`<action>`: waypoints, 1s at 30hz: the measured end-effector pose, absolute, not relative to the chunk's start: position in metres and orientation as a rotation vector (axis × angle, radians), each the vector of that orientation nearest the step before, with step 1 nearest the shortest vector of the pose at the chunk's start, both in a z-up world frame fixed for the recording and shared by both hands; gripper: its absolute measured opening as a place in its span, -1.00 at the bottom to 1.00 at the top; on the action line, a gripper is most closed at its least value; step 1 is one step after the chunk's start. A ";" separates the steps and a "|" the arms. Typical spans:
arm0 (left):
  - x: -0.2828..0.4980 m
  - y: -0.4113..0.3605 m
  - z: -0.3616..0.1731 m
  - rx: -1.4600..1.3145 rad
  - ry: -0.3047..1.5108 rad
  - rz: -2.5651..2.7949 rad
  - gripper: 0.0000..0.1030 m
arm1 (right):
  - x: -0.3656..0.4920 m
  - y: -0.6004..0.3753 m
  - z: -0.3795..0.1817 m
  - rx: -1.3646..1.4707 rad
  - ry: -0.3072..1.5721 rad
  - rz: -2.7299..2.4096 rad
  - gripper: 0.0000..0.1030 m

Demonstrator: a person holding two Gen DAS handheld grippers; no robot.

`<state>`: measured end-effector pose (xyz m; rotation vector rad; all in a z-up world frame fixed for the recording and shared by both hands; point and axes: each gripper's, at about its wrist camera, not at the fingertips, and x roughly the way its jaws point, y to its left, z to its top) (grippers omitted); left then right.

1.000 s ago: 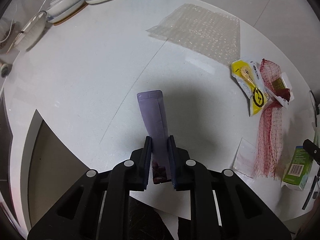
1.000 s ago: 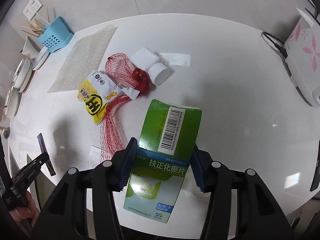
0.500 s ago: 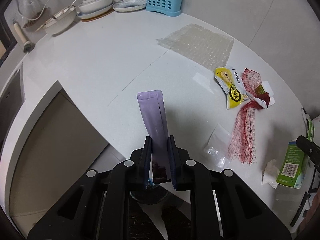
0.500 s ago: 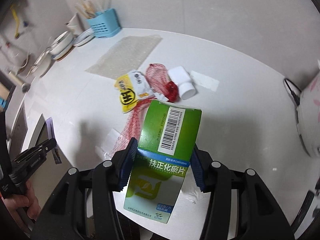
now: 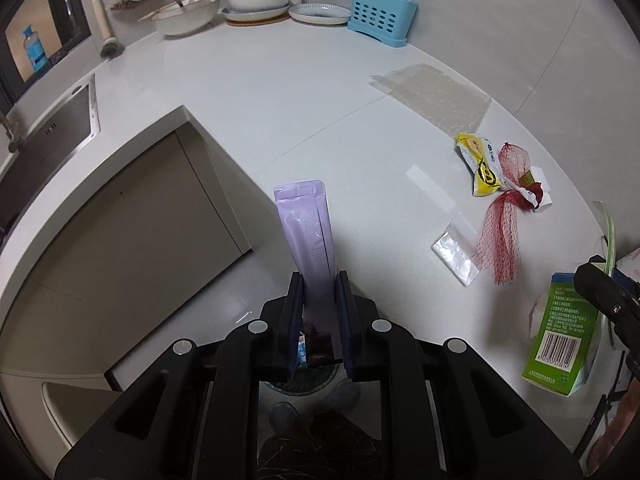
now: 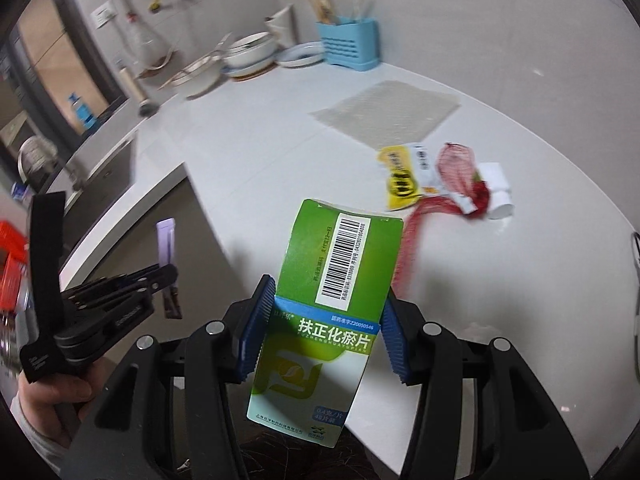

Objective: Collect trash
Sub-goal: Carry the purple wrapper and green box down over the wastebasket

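Observation:
My left gripper (image 5: 319,280) is shut on a purple sachet (image 5: 306,232) and holds it upright, off the counter's front edge. The left gripper also shows in the right wrist view (image 6: 168,276), with the sachet (image 6: 166,242). My right gripper (image 6: 326,308) is shut on a green medicine box (image 6: 332,284), raised above the white counter; the box also shows in the left wrist view (image 5: 560,340). On the counter lie a yellow snack wrapper (image 5: 480,162), a red mesh net (image 5: 506,224), a clear plastic bag (image 5: 456,248) and a bubble wrap sheet (image 5: 436,94).
A blue utensil holder (image 5: 380,16), plates and bowls (image 5: 256,0) stand at the counter's back. A sink (image 5: 52,128) is at the left. The counter (image 5: 280,92) has an inner corner over a beige cabinet front (image 5: 120,220). A dark bin opening (image 5: 308,380) lies below my left gripper.
Both grippers have pulled back and up from the counter, each keeping its item. The trash pile looks farther away, and the cabinet front and sink have come into view.

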<state>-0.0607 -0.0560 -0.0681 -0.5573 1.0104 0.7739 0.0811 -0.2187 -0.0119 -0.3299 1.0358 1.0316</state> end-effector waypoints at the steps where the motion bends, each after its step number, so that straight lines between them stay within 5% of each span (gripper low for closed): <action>1: -0.069 -0.058 -0.070 -0.561 1.004 0.783 -0.69 | 0.072 -0.218 -0.012 -0.340 1.031 1.052 -0.06; 8: -0.118 -0.076 -0.101 -0.607 0.981 0.829 -0.69 | 0.012 -0.218 -0.034 -0.415 1.013 1.158 -0.06; 18: -0.171 -0.100 -0.179 -0.727 0.950 0.936 -0.69 | -0.052 -0.227 -0.139 -0.584 1.049 1.223 -0.06; 30: -0.189 -0.104 -0.371 -0.863 0.991 0.992 -0.69 | -0.067 -0.216 -0.327 -0.695 1.084 1.200 -0.06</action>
